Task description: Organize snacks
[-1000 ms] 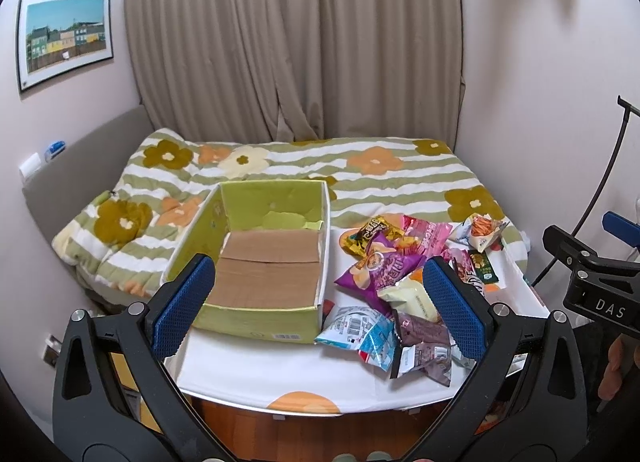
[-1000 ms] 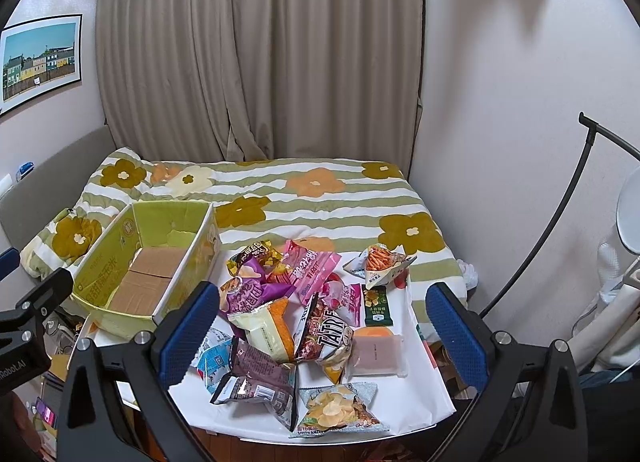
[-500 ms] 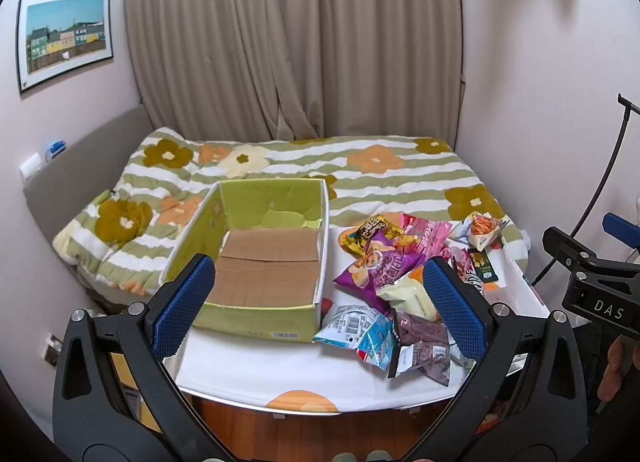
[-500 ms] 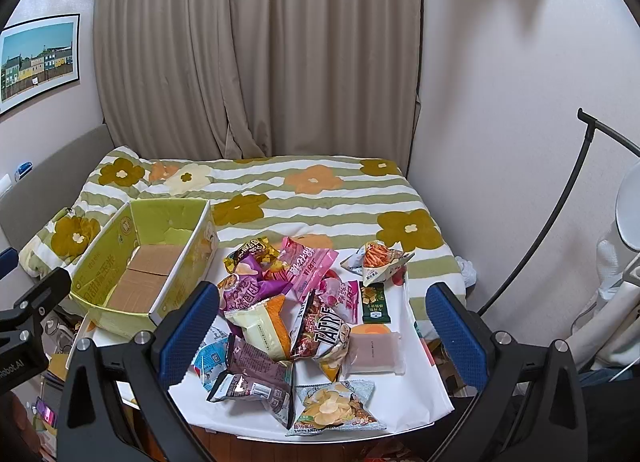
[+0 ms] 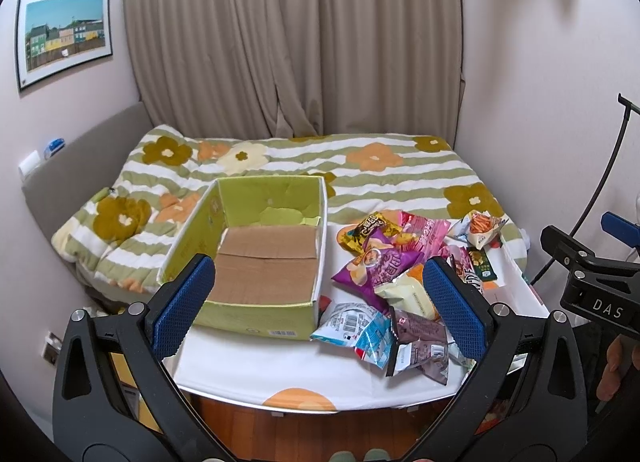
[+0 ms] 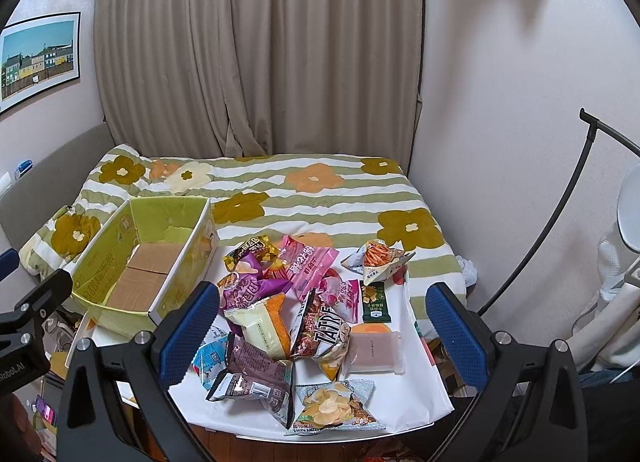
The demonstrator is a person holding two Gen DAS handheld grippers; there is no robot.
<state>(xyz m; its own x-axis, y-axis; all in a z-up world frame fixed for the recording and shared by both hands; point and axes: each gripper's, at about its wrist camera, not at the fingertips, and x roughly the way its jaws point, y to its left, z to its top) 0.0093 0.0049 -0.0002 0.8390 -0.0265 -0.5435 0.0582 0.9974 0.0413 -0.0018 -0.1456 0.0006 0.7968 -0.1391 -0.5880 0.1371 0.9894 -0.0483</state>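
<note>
- Left blue-padded black gripper [image 5: 318, 302] hangs wide apart, holding nothing, facing the open green cardboard box [image 5: 256, 258].
- Right blue-padded black gripper [image 6: 322, 332] likewise gapes unladen above the heap of colourful snack packets [image 6: 296, 302] on the white table [image 6: 416, 398].

Soft even room light, no glare, faint shadows on the right wall [image 5: 560, 61] (upper corner), sharp centre focus, strong fisheye bending at the edges, black vignette corners, curtain [image 6: 260, 61] dimly lit.

The right hand-held gripper [image 6: 322, 324] has eased slightly closer over the snack pile [image 6: 296, 314], jaws spread.
</note>
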